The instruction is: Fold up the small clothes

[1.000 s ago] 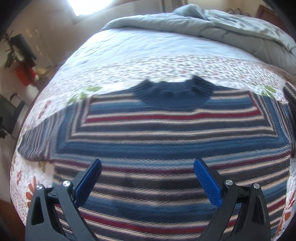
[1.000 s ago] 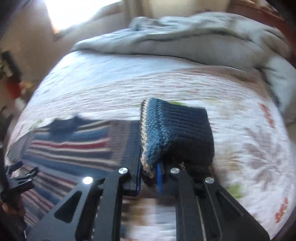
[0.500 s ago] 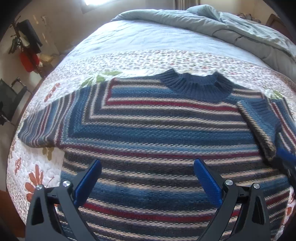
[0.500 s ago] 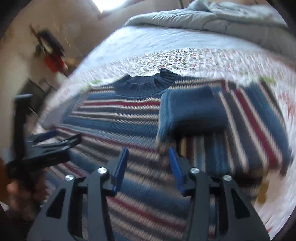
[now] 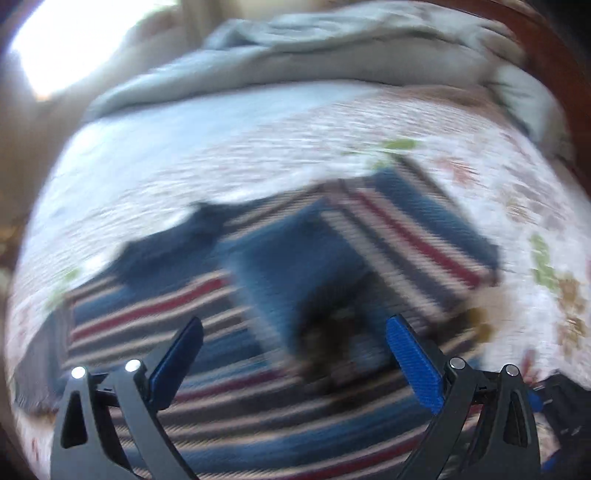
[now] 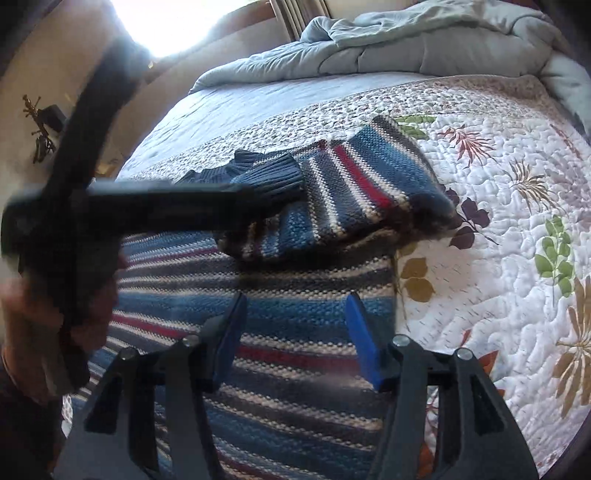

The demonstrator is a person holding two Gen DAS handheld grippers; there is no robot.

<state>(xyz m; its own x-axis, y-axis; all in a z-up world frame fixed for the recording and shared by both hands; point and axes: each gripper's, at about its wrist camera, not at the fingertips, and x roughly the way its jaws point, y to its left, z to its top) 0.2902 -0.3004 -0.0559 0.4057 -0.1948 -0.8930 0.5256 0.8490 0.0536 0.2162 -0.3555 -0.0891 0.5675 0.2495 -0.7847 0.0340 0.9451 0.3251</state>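
A striped knit sweater [image 6: 280, 295] in blue, red, grey and cream lies flat on the bed. Its right sleeve [image 6: 354, 184] is folded in across the chest, cuff [image 6: 273, 181] near the dark blue collar [image 6: 236, 160]. My right gripper [image 6: 295, 314] hovers over the sweater's lower right part; its jaws are opening and nothing is between them. In the blurred left wrist view, my left gripper [image 5: 291, 347] stands open above the sweater [image 5: 221, 406], pointing towards the folded sleeve [image 5: 406, 236]. The left tool and a hand [image 6: 48, 325] cross the right wrist view's left side.
The floral quilt [image 6: 498, 206] covers the bed to the right of the sweater. A rumpled grey duvet [image 6: 388, 48] is bunched at the far end. A bright window [image 6: 166, 22] lies beyond, and a dark wooden bed frame [image 5: 546, 59] shows at the right.
My right gripper carried the sleeve over the sweater's chest, let go of it and opened, then drew back. My left gripper swung to the right over the sweater and rolled, staying open.
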